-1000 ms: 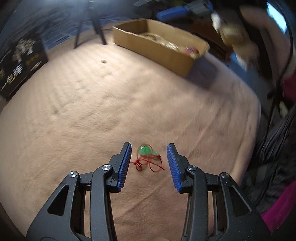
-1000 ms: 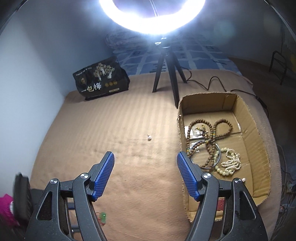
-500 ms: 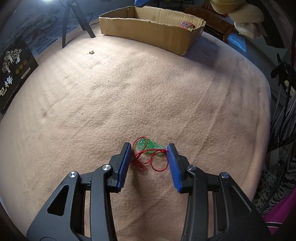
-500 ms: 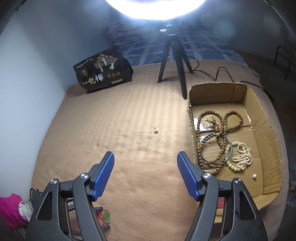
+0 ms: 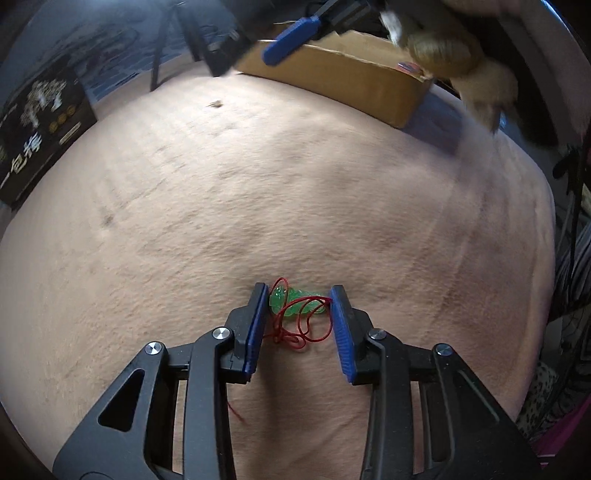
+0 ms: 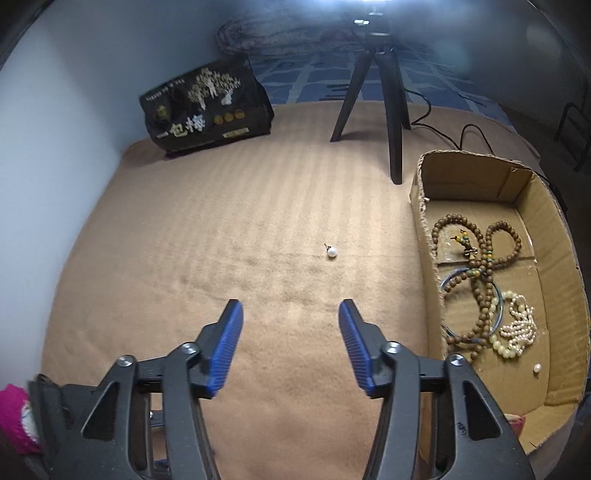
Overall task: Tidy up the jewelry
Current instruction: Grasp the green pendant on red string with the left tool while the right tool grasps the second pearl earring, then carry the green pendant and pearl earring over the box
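A green pendant [image 5: 298, 305] on a tangled red cord [image 5: 295, 332] lies on the tan blanket. My left gripper [image 5: 298, 297] is open, low over it, with the pendant between the blue fingertips; the pads do not touch it. My right gripper [image 6: 291, 308] is open and empty above the blanket. A single pearl earring [image 6: 332, 252] lies ahead of it. The cardboard box [image 6: 550, 206] at the right holds wooden bead strands [image 6: 480, 266], a pearl bracelet [image 6: 517, 328] and a loose pearl [image 6: 537, 367].
A black printed bag [image 6: 207, 107] stands at the back left by the wall. A black tripod [image 6: 384, 92] stands behind the box. In the left wrist view the box [image 5: 351, 81] is far ahead and the other gripper's blue pad [image 5: 291, 31] is above it.
My left gripper has come lower and forward, so the pendant now lies between its fingertips. My right gripper has moved forward, nearer the pearl earring and the box.
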`<action>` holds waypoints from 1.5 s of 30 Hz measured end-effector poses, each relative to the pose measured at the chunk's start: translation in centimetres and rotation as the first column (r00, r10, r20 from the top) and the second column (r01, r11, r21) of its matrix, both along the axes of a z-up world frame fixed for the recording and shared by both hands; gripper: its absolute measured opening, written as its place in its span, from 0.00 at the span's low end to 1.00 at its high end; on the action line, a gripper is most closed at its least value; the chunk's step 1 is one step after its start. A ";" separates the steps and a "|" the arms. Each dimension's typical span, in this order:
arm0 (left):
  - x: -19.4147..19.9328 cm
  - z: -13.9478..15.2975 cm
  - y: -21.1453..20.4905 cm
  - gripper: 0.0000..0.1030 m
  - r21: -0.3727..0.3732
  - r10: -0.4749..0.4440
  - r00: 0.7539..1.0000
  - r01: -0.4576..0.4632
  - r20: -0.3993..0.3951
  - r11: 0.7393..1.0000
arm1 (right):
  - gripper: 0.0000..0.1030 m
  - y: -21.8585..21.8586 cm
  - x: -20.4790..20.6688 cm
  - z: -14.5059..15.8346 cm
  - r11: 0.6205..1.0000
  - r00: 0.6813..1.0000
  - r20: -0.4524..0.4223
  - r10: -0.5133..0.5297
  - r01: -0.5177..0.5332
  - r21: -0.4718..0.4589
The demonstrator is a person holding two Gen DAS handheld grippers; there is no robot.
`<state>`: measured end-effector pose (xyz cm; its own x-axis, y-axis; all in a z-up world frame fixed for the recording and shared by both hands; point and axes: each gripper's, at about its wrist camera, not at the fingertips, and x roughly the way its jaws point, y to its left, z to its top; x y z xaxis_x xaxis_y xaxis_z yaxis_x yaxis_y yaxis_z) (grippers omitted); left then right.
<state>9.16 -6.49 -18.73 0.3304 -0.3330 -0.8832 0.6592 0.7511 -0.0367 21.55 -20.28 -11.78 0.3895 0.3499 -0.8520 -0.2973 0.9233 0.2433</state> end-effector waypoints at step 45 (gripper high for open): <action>4.1 1.0 6.8 0.33 -0.151 0.257 0.963 -0.266 -0.078 0.952 | 0.07 2.3 5.0 -4.9 0.985 0.993 0.028 -0.118 0.121 -0.122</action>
<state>13.31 0.30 -17.69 0.3759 -0.3786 -0.8458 0.4336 0.8785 -0.2006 26.59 -17.96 -16.65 0.4401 0.1925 -0.8771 -0.1866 0.9750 0.1203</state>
